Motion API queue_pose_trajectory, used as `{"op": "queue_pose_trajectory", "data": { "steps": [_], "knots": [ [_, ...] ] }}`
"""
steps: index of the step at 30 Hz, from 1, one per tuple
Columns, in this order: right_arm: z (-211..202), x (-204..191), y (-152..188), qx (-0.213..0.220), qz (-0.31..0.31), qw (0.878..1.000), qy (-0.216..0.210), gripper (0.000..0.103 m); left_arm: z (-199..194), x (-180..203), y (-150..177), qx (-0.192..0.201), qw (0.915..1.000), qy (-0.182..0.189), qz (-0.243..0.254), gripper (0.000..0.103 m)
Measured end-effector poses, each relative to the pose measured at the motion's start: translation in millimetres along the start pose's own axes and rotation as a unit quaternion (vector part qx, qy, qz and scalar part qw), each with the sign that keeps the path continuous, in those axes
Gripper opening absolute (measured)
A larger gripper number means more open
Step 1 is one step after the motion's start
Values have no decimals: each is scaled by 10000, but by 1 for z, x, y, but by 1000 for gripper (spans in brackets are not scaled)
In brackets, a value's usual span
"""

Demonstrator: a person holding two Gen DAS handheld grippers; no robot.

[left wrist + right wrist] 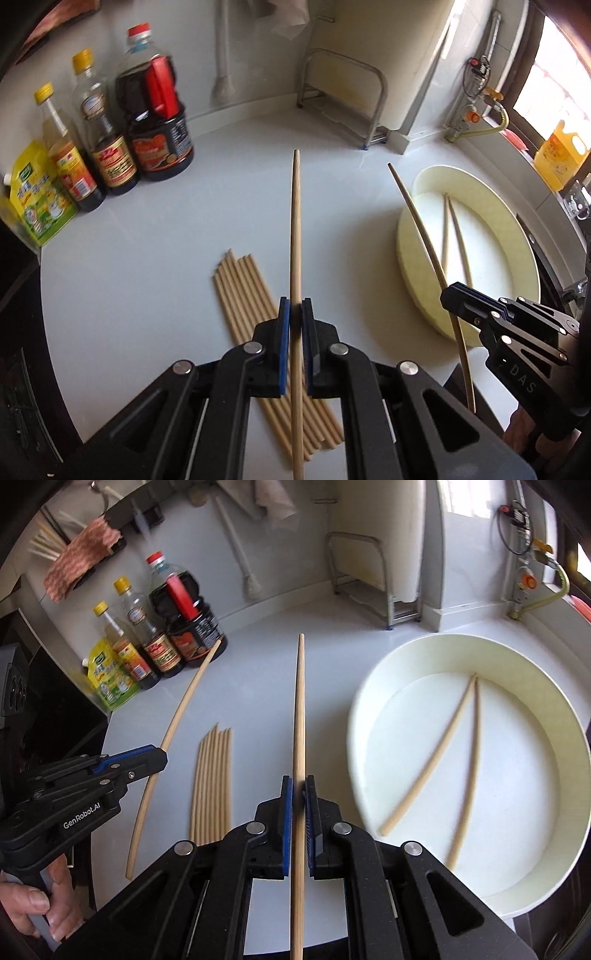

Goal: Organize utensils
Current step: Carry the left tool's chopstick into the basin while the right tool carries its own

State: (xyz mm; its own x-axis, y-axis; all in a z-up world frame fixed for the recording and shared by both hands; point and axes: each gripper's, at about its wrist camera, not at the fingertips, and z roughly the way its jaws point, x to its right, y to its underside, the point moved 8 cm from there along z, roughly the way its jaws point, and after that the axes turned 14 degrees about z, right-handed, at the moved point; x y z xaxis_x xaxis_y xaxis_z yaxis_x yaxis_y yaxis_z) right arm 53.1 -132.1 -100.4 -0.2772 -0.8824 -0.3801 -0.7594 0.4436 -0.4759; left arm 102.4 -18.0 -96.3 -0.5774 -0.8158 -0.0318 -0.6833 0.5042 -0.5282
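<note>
My left gripper (295, 306) is shut on one wooden chopstick (295, 229) that points forward above the white counter. It also shows in the right wrist view (157, 760), at the left. My right gripper (299, 786) is shut on another chopstick (299, 709); it shows in the left wrist view (456, 291) at the rim of the round white tray (517, 258). Two chopsticks (443, 746) lie in that tray (373, 686). A bundle of several chopsticks (243, 291) lies on the counter under my left gripper, also in the right wrist view (212, 775).
Three sauce bottles (151, 122) and a yellow pouch (37, 199) stand at the back left by the wall. A metal rack (343, 99) stands at the back. A yellow oil jug (559, 151) sits on the sill at the right.
</note>
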Motion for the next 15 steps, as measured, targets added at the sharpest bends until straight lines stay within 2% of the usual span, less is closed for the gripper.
{"op": "queue_pose_trajectory", "data": {
  "steps": [8,15],
  "knots": [
    [-37,93,-40,550,774,9949,343,6,11,94,-65,268,9940,507,926,7],
    [-35,150,-54,561,1227,9895,511,6,39,150,-96,200,9871,776,1388,7]
  ]
}}
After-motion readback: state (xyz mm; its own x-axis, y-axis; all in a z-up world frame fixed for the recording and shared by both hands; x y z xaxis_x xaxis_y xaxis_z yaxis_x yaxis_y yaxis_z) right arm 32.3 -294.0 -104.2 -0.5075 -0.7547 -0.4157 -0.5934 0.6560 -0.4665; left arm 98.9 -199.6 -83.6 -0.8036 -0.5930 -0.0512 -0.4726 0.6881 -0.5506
